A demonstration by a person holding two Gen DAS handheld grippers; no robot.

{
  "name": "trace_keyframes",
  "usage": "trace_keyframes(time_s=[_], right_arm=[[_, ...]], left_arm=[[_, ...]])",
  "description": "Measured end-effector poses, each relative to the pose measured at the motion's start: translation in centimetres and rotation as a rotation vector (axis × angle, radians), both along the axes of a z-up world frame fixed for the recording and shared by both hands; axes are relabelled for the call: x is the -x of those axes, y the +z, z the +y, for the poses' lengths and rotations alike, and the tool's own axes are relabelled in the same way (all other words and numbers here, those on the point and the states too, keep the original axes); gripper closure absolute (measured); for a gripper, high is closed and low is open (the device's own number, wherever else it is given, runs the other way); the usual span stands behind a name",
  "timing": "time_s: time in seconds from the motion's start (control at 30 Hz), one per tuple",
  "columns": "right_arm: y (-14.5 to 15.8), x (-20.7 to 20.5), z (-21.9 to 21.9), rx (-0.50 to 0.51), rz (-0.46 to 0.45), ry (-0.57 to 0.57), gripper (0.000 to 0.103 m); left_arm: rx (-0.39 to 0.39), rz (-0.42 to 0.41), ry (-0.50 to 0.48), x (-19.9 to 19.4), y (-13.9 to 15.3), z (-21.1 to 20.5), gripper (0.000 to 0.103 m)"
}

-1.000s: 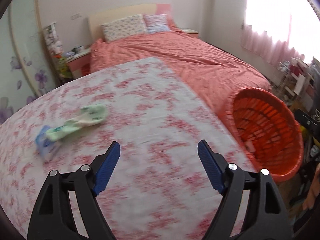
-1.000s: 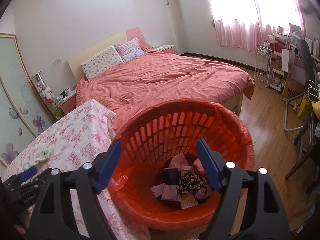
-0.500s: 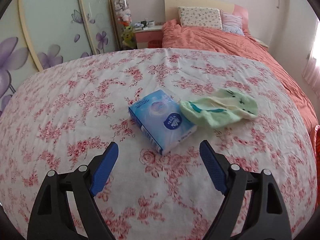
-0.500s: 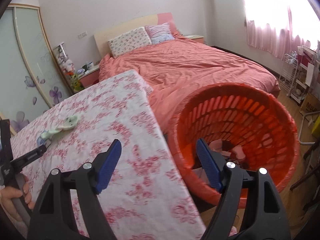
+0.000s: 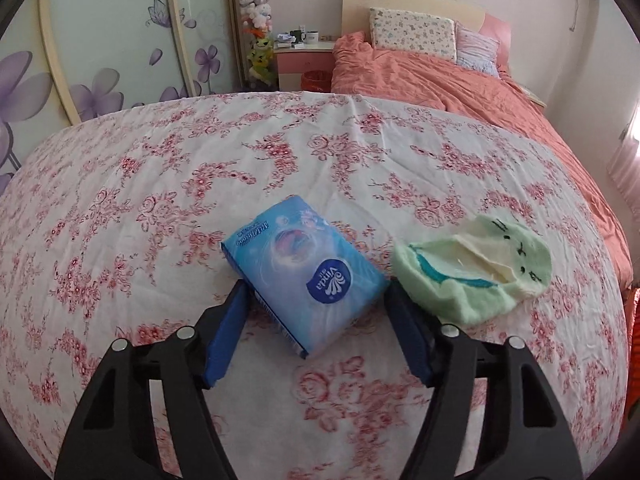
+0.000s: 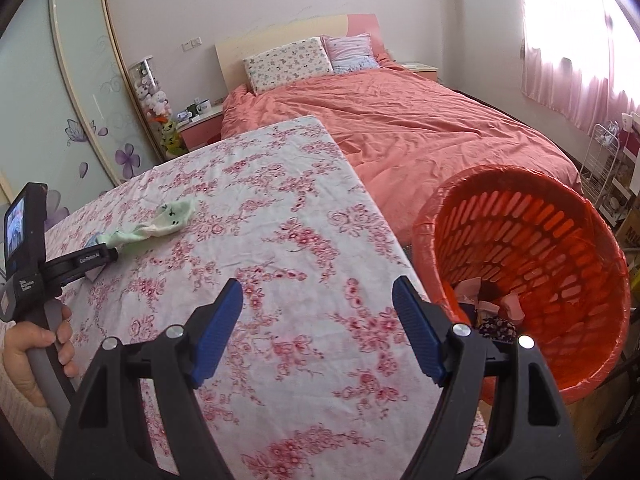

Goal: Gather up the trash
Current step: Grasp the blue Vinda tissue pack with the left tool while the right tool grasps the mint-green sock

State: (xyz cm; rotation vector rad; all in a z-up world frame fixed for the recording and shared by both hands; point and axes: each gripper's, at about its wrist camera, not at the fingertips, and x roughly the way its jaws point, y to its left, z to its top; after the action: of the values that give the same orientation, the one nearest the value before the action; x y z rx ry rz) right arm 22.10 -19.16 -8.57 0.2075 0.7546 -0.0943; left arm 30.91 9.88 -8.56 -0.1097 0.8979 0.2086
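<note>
One blue tissue pack (image 5: 306, 276) marked "Vinda" lies at frame centre between the left gripper (image 5: 314, 300), whose jaws have just been closing around it, beside a green sock (image 5: 472, 276); right gripper (image 6: 318, 300) gapes wide.

I see a glossy blue plastic-wrapped tissue pack (image 5: 304, 276), a fuzzy pale-green knit sock (image 5: 476, 276), matt floral cloth (image 5: 160, 208) over the surface, and a shiny orange slotted plastic basket (image 6: 532, 256).

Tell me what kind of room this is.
A home bedroom: a bed with pillows, a nightstand beside it, and a wardrobe with flower-print sliding doors.
</note>
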Motion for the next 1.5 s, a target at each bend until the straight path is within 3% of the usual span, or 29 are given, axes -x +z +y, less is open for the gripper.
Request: trace_keyframes(time_s=[0.27,0.5,0.67,0.9,1.1,1.17,1.23,1.27,1.3,1.5], right_arm=[[-0.7,-1.2,3.1,0.009,0.023,0.067,0.027],[-1.1,-3.0,6.2,0.002,0.046,0.121,0.027],[-1.0,-5.4,8.8,-0.005,0.053,0.159,0.027],[-1.0,-10.4,14.0,-0.075,0.077,0.216,0.027],[-2.1,-12.9,18.5,0.032,0.117,0.257,0.028],[-2.4,-13.1,18.5,0.045,0.131,0.248,0.035],[-2.2,-13.0,18.0,0.059,0.125,0.216,0.071],[-2.2,-13.0,17.5,0.064,0.125,0.214,0.078],[-2.3,-13.0,17.1,0.063,0.126,0.219,0.092],[-1.5,-10.6,13.4,0.01,0.096,0.227,0.096]], left_arm=[[-0.008,-0.002,-0.015,3.3,-0.1,4.8,0.034],[0.02,0.004,0.016,1.9,0.0,5.7,0.028],[0.02,-0.017,-0.005,1.9,0.1,6.6,0.038],[0.01,-0.015,-0.071,4.5,0.0,8.0,0.039],[0.013,-0.015,-0.056,5.0,0.0,8.8,0.038],[0.008,-0.012,-0.054,4.8,-0.1,8.7,0.037],[0.004,-0.01,-0.055,4.6,-0.1,8.6,0.037],[0.003,-0.011,-0.056,4.5,0.0,8.4,0.039],[0.004,-0.013,-0.061,4.5,0.0,8.2,0.04],[0.002,-0.018,-0.148,5.3,0.0,6.1,0.046]])
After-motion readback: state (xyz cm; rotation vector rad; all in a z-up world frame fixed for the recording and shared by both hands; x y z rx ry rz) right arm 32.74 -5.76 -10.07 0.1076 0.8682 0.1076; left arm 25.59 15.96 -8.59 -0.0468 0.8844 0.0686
